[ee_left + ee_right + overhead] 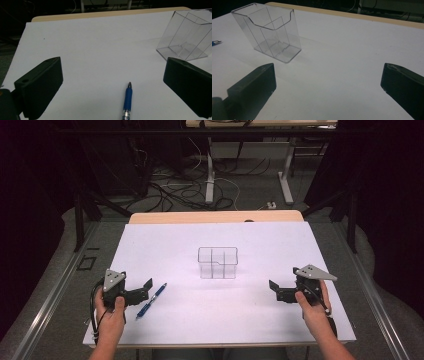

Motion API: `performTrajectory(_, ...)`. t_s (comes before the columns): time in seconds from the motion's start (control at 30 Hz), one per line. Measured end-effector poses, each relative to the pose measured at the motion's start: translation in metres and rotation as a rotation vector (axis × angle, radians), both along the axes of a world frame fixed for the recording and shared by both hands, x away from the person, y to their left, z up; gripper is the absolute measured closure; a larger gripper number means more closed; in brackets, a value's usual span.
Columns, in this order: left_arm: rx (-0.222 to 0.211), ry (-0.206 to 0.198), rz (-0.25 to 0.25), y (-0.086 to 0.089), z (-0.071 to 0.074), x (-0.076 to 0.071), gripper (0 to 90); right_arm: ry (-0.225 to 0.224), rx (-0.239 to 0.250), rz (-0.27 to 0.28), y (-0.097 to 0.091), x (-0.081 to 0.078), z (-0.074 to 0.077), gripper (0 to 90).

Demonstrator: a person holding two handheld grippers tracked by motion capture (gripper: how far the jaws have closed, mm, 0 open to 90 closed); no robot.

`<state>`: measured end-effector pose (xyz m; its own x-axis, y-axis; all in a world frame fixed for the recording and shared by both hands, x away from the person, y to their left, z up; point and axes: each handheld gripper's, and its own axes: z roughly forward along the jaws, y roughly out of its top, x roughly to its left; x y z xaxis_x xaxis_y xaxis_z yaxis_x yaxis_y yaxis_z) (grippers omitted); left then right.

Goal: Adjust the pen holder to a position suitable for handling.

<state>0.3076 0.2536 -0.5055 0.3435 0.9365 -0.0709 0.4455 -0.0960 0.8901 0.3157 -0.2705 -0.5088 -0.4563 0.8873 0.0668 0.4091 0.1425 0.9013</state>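
Note:
A blue pen (pixel 151 300) lies on the white table sheet (pixel 225 320) at the front left, its tip pointing away from me. My left gripper (pixel 145 290) sits just left of it, open. In the left gripper view the pen (pixel 128 100) lies between the wide-apart jaws of that gripper (pixel 112 70), untouched. A clear plastic holder (pixel 217 263) with dividers stands upright mid-table. My right gripper (pixel 276 291) rests at the right, open and empty, facing the holder (pixel 269 32) with the right gripper (pixel 328 72) well short of it. The pen's tip (pixel 215 43) shows at the far left.
The table's wooden far edge (pixel 215 216) runs behind the sheet. Beyond it are table legs (pixel 210 180) and loose cables (pixel 170 192) on the floor. Bare sheet lies between the holder and both grippers.

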Motion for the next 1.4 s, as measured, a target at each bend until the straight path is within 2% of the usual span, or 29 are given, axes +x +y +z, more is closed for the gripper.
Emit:
performTrajectory(0.13, -0.005, 0.003, 0.000, 0.001, 0.001, -0.001, 3.9, 0.007, -0.016, 0.002, 0.001, 0.001, -0.002, 0.0)
performTrajectory(0.2, -0.012, 0.003, -0.001, 0.001, 0.002, -0.002, 3.9, 0.002, -0.042, 0.003, 0.001, 0.001, -0.002, 0.0)
performTrajectory(0.3, -0.005, 0.016, -0.013, 0.000, 0.004, -0.002, 1.6, 0.013, -0.029, 0.006, 0.002, 0.001, -0.003, 0.0)
performTrajectory(0.33, -0.002, 0.030, -0.040, 0.000, 0.006, -0.003, 0.6, 0.007, -0.033, 0.001, 0.001, 0.001, -0.004, 0.0)
performTrajectory(0.4, -0.001, 0.032, -0.050, -0.001, 0.008, -0.004, 0.2, 0.010, -0.028, 0.006, 0.001, 0.001, -0.004, 0.0)
performTrajectory(0.47, 0.015, 0.039, -0.061, -0.003, 0.010, -0.004, 0.2, 0.013, -0.030, 0.006, 0.000, 0.001, -0.003, 0.0)
performTrajectory(0.5, 0.053, 0.058, -0.070, -0.006, 0.013, -0.004, 0.3, 0.011, -0.031, 0.003, 0.000, 0.001, -0.003, 0.0)
performTrajectory(0.53, 0.053, 0.058, -0.070, -0.006, 0.013, -0.004, 0.3, 0.011, -0.031, 0.003, 0.000, 0.001, -0.003, 0.0)
performTrajectory(0.6, 0.093, 0.083, -0.083, -0.010, 0.016, -0.003, 0.3, 0.015, -0.019, 0.006, -0.001, 0.002, -0.004, 0.0)
performTrajectory(0.63, 0.093, 0.083, -0.083, -0.010, 0.016, -0.003, 0.6, 0.015, -0.019, 0.006, -0.001, 0.002, -0.004, 0.0)
performTrajectory(0.67, 0.109, 0.101, -0.095, -0.011, 0.018, -0.002, 1.3, 0.015, -0.018, 0.007, -0.001, 0.001, -0.003, 0.0)
performTrajectory(0.8, 0.135, 0.120, -0.099, -0.014, 0.021, -0.001, 7.1, 0.014, -0.016, 0.005, -0.001, 0.001, -0.002, 0.0)
performTrajectory(0.87, 0.163, 0.116, -0.112, -0.016, 0.022, -0.001, 8.4, 0.012, -0.015, -0.006, -0.001, 0.001, -0.002, 0.0)
performTrajectory(0.97, 0.169, 0.128, -0.132, -0.016, 0.025, 0.001, 11.2, 0.018, -0.013, -0.013, -0.002, 0.001, -0.002, 0.0)
performTrajectory(1.0, 0.179, 0.129, -0.136, -0.015, 0.026, 0.001, 15.9, 0.017, -0.015, -0.016, -0.002, 0.001, -0.002, 0.0)
performTrajectory(1.1, 0.176, 0.143, -0.134, -0.014, 0.030, 0.003, 15.9, 0.013, -0.017, -0.021, -0.003, 0.002, -0.001, 0.3)
performTrajectory(1.2, 0.196, 0.171, -0.151, -0.012, 0.033, 0.005, 18.6, 0.019, -0.013, -0.024, -0.003, 0.003, -0.002, 0.8)
performTrajectory(1.27, 0.212, 0.185, -0.162, -0.011, 0.036, 0.007, 24.3, 0.030, -0.019, -0.028, -0.002, 0.006, -0.004, 1.1)
performTrajectory(1.37, 0.232, 0.236, -0.184, -0.012, 0.041, 0.011, 29.0, 0.034, -0.014, -0.020, -0.001, 0.006, -0.005, 1.7)
performTrajectory(1.4, 0.239, 0.238, -0.183, -0.012, 0.041, 0.012, 30.2, 0.034, -0.013, -0.020, -0.001, 0.006, -0.004, 1.8)
